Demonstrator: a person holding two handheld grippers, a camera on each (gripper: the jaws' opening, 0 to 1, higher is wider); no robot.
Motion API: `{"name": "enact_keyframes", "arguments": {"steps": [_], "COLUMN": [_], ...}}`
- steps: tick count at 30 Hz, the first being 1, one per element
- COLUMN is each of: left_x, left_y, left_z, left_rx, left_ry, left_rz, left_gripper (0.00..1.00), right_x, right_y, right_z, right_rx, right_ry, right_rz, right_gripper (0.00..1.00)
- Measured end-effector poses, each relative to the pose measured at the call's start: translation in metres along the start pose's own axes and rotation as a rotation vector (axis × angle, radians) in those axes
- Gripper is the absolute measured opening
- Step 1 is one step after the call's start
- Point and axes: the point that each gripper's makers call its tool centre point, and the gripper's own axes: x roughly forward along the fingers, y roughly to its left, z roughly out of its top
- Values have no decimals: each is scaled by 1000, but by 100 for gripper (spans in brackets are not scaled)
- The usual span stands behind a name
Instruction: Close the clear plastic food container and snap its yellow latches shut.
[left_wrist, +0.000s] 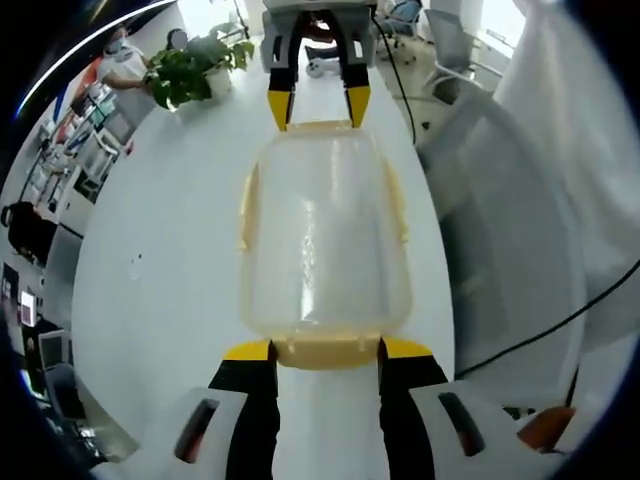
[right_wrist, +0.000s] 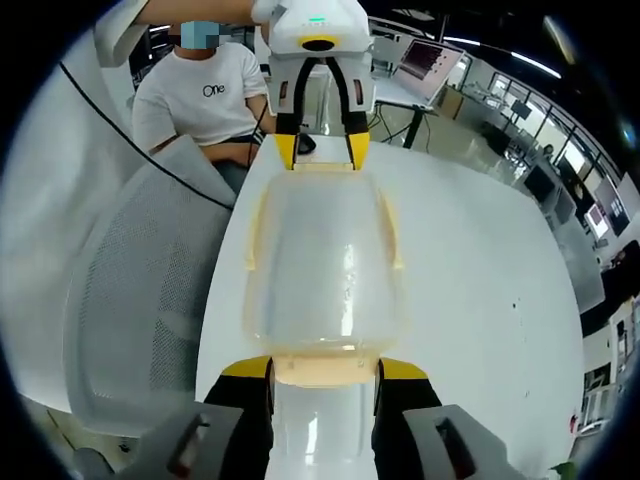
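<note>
Nearest the lens in the left gripper view, the left gripper (left_wrist: 326, 350) is seen with its two yellow-tipped jaws spread apart, one at each side of the yellow latch (left_wrist: 327, 350) on the near end of the clear plastic food container (left_wrist: 322, 240); the tips lie against or just beside that latch, though a firm grip cannot be confirmed. The container is shown lid-on, cloudy and translucent, with pale yellow latches along its sides, resting on a white table (left_wrist: 170, 250). At its far end the right gripper (left_wrist: 319, 108) is met, its jaws likewise parted, with the tips at the far yellow edge. A potted plant (left_wrist: 190, 68) stands farther off on the table, and a grey mesh chair (left_wrist: 500, 240) is beside the table. In the right gripper view, the right gripper (right_wrist: 324, 368) is seen from behind, its jaws open at either side of the near end latch (right_wrist: 324, 368), and the container (right_wrist: 322, 265) stretches away between the two tools. The left gripper (right_wrist: 322, 150) is set at the far end, jaws apart at the rim. A seated person in a white shirt (right_wrist: 200, 95) is visible beyond it.
</note>
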Motion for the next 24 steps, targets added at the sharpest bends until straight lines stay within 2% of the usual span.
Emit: {"name": "enact_keyframes", "arguments": {"steps": [24], "left_x": [28], "left_y": [3], "left_z": [55], "left_rx": [6], "left_ry": [-17], "left_rz": [-15], "left_gripper": [36], "right_x": [-23], "right_y": [0], "right_z": [-56], "right_rx": [21], "right_ry": [6], "right_rz": [-18], "right_gripper": [36]}}
